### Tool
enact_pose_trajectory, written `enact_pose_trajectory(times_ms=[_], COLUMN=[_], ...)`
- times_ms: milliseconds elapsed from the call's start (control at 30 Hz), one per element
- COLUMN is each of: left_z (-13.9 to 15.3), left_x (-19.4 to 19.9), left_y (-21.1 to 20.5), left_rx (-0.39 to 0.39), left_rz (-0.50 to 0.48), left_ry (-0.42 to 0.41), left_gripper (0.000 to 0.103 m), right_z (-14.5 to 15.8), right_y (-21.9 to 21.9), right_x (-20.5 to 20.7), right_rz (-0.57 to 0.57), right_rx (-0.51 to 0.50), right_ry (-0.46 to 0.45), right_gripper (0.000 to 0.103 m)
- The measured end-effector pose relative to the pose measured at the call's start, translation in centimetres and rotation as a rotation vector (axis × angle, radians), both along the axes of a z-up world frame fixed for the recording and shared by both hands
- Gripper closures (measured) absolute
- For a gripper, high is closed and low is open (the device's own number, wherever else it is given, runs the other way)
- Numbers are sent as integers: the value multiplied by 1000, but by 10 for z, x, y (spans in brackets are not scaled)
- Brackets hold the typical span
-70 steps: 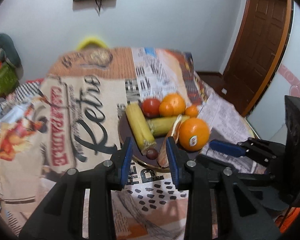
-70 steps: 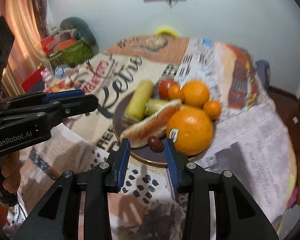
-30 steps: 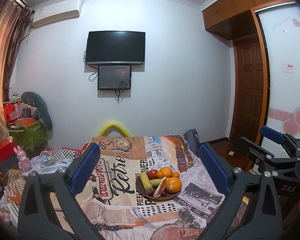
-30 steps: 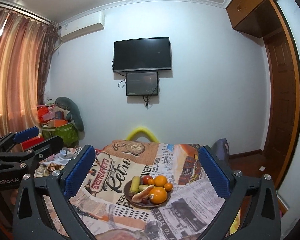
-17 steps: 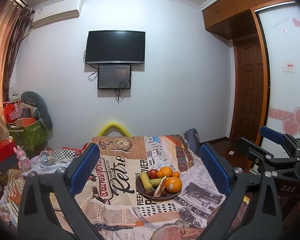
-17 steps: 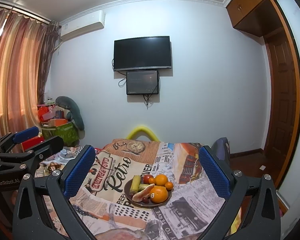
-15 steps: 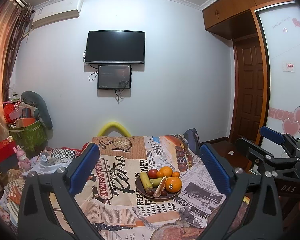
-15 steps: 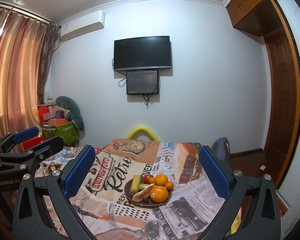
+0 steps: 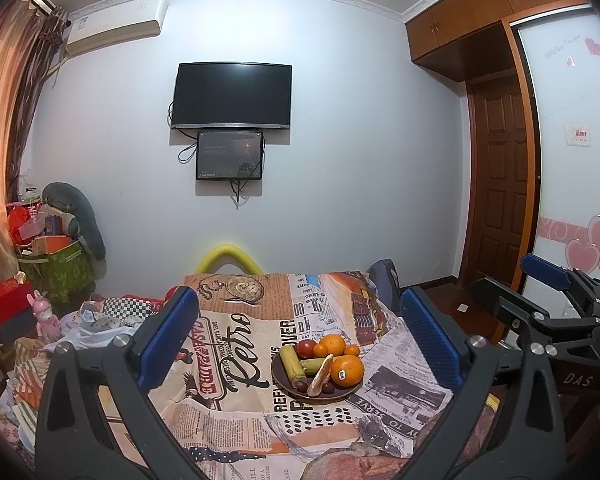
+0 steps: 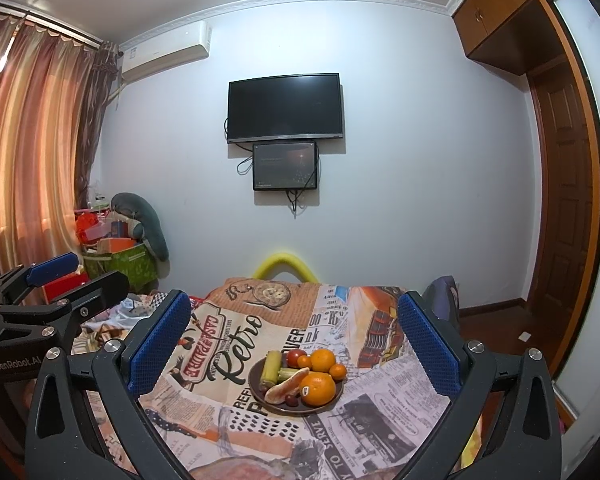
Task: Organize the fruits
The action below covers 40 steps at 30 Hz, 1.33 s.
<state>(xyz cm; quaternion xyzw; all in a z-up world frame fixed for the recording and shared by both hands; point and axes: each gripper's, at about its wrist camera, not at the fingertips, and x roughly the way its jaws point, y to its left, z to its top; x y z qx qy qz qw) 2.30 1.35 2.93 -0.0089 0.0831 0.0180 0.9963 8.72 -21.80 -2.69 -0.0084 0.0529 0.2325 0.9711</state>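
Both tongs — my left tongs (image 9: 298,338) and right tongs (image 10: 294,344) — are spread wide, gripping nothing and well back from the fruit. Beyond them the brown plate (image 9: 342,395) sits on the newsprint-covered table (image 9: 236,364), carrying a big orange (image 9: 347,370), corn, tomato and smaller citrus. Only my right view shows the curtains (image 10: 28,160); the left shows heart decals (image 9: 596,240).

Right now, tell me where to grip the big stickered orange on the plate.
Grip the big orange across its round middle, coming from above and the plate's near-right rim; its far-left side is crowded by the fruit wedge, hedged since depth is unclear.
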Motion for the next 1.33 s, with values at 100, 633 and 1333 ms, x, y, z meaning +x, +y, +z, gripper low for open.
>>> enact_pose_trajectory(times_ms=[100, 633, 1333], left_z=[0, 0, -8], left_x=[0, -1, 4], left_y=[1, 1, 4], left_rx=[2, 2, -21], left_rz=[-1, -14, -27], left_ry=[0, 2, 25], left_gripper=[0, 0, 0], right_z=[0, 2, -1], right_y=[0, -3, -1], right_x=[-1, -2, 0], right_rz=[-1, -11, -3], right_rx=[2, 8, -1], right_ry=[0, -5, 4], right_gripper=[0, 0, 0])
